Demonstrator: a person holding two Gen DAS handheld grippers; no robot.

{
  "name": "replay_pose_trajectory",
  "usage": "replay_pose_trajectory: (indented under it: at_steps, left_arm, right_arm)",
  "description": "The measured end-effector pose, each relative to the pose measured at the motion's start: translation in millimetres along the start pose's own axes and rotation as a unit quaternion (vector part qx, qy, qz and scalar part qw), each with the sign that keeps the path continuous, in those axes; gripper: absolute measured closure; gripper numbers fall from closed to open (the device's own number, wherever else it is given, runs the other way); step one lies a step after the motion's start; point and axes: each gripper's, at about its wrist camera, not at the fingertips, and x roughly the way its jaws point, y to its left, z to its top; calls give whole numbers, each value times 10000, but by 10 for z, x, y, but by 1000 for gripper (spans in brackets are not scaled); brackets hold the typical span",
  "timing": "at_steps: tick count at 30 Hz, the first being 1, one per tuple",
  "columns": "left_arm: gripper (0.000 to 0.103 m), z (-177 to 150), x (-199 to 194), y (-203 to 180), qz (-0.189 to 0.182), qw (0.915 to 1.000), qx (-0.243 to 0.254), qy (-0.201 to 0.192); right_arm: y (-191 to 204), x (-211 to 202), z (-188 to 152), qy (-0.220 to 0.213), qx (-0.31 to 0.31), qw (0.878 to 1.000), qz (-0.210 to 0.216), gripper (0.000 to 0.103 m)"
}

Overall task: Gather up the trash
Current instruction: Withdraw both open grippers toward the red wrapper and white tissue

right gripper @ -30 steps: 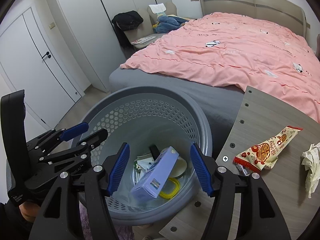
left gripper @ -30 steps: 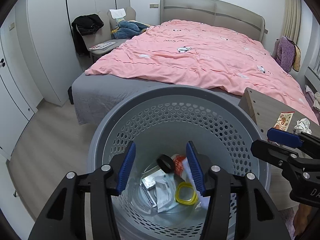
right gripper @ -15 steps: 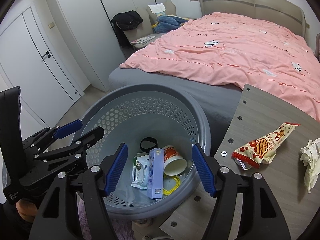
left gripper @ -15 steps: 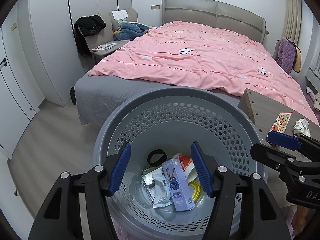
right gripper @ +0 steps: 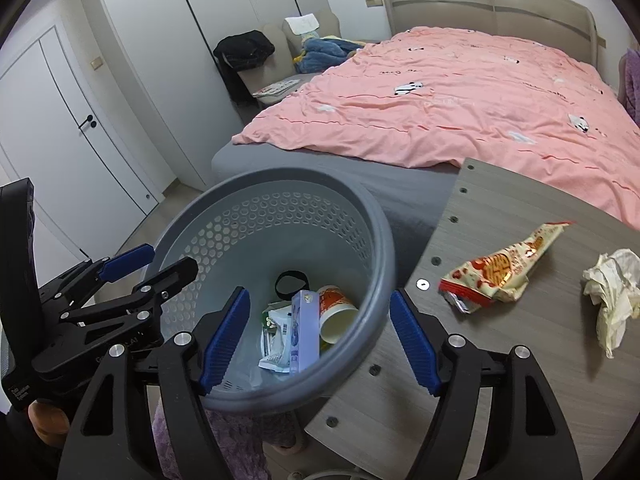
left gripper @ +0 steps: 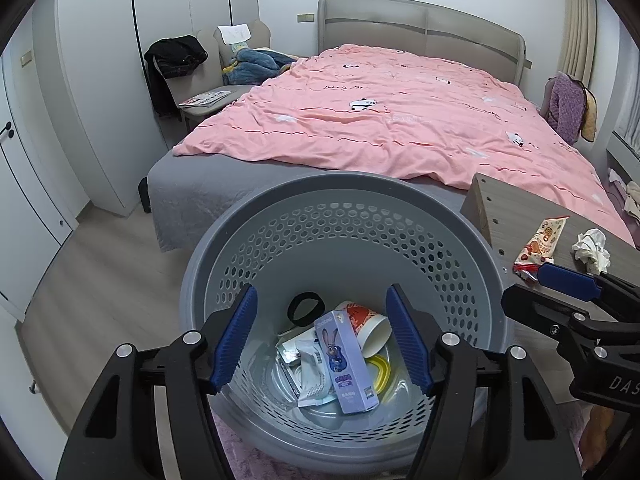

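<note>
Bedroom with pale wood-look floor (left gripper: 100, 280), white wardrobe doors (right gripper: 132, 80) and a large bed (left gripper: 224, 188) under a pink duvet (left gripper: 400, 128) with small panda prints, all behind the grey perforated laundry basket (left gripper: 340, 216). Beige padded headboard (left gripper: 420, 28) at the far wall beyond the basket. Armchair (left gripper: 208, 80) left of the bed, with a black garment (left gripper: 176, 56) and blue clothes (left gripper: 256, 64) on it.

Inside the basket, on its bottom: a lilac carton with a rabbit picture (left gripper: 346, 364), a red-and-white paper cup (left gripper: 368, 324) on its side, a black ring (left gripper: 306, 308), white wrappers (left gripper: 312, 368) and a yellow ring-shaped piece (left gripper: 380, 368).

Just right of the basket, a grey wood-grain tabletop (right gripper: 520, 340), its edge touching or overlapping the basket rim. On that tabletop, a red-and-cream snack wrapper (right gripper: 504, 268) and, further right from the basket, a crumpled white tissue (right gripper: 612, 296), apart from each other.

Left gripper (left gripper: 322, 336) above the basket opening, jaws apart and just now widening, nothing between the blue pads. Right gripper (right gripper: 320, 340) over the basket rim beside the tabletop, jaws also apart, just now widening, empty.
</note>
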Motion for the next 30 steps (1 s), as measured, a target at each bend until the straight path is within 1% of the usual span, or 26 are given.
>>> replay_pose_trajectory:
  at_steps: [3,7,18,21,28,30]
  left_arm:
    - [36,-7,-35,-79,-18,10000,50,-25]
    - [36,-24,-62,-217,-88,9999,129,-26]
    - [36,-69,-118,-774,-428,9980,460,10]
    - [32,-84,-133,-909,-494,9973,537,24]
    - [32,-72,-149,-1148,-588,9960,675,58]
    - [30,-69,-154,-1211,-604,9957,697,65]
  right_arm:
    - [-104,-85,-50,-46,94,9999,-81,31]
    - [-284,-229,-124,-151,239,9993,-258,30]
    - [-967,-678,-326,-432,722,9925,-889,25]
    - [-1161,-776,-362,-475,835,9897,-1065,23]
    - [-1492,-884,-409,-510,1000,9845,-1347,19]
    - [-1566,-891,-405,-520,1008,9835,-1407,15]
